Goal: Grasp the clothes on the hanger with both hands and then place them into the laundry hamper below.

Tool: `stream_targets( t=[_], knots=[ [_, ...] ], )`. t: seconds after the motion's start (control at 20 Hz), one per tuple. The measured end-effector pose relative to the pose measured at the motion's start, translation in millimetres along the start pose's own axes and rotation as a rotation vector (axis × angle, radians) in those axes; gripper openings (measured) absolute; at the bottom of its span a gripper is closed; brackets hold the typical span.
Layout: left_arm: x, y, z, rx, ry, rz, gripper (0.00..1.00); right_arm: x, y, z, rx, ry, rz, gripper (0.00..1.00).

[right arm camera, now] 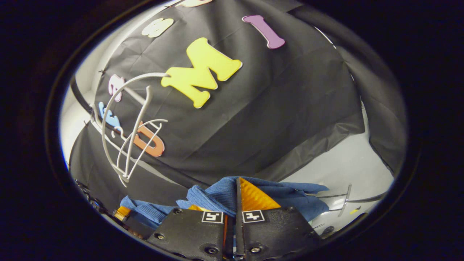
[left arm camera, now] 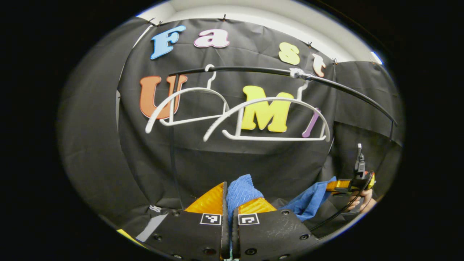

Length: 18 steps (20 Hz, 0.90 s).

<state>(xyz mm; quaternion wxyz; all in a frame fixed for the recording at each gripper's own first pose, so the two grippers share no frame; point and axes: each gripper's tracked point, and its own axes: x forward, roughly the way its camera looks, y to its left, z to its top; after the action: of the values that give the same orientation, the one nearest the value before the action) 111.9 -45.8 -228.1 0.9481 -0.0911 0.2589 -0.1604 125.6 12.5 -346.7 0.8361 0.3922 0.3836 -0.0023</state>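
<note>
Both the left gripper [left arm camera: 230, 210] and right gripper [right arm camera: 237, 206] are clamping the blue cloth [left arm camera: 239, 192]; its lower part is hanging hidden below the fingers.

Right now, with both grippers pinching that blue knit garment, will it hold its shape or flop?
The blue knit garment probably flops: it bunches between the left gripper fingers and sags toward the right gripper. It looks light and grippy, given its ribbed weave.

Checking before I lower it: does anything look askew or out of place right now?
Nothing stands out. The blue cloth garment is off the two bare white hangers on the black rail. The left gripper and right gripper each pinch a fold, with the cloth slung between them. The hamper's position can't be judged.
</note>
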Motion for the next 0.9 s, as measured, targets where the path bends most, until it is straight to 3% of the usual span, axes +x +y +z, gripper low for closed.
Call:
stream_targets(
  t=[0.2,0.25,0.45,0.5,0.75,0.8,0.9],
  knots=[
    [-7,-24,7,0.018,-0.018,-0.049,0.04,-4,39,-24,-0.012,0.043,0.077,0.06],
    [-7,-30,10,0.020,-0.025,-0.064,0.09,-5,48,-30,-0.014,0.051,0.095,0.06],
    [-11,-55,15,0.040,-0.041,-0.121,0.08,-11,76,-57,-0.029,0.103,0.147,0.06],
    [-12,-60,15,0.042,-0.043,-0.136,0.03,-10,82,-62,-0.034,0.115,0.158,0.06],
    [-9,-83,6,0.062,-0.029,-0.197,0.08,-12,109,-93,-0.011,0.180,0.219,0.06],
    [-10,-88,1,0.060,-0.021,-0.213,0.03,-11,114,-99,-0.007,0.197,0.229,0.06],
    [-10,-98,-3,0.058,-0.018,-0.234,0.08,-13,124,-104,0.007,0.215,0.252,0.06]
  ],
)
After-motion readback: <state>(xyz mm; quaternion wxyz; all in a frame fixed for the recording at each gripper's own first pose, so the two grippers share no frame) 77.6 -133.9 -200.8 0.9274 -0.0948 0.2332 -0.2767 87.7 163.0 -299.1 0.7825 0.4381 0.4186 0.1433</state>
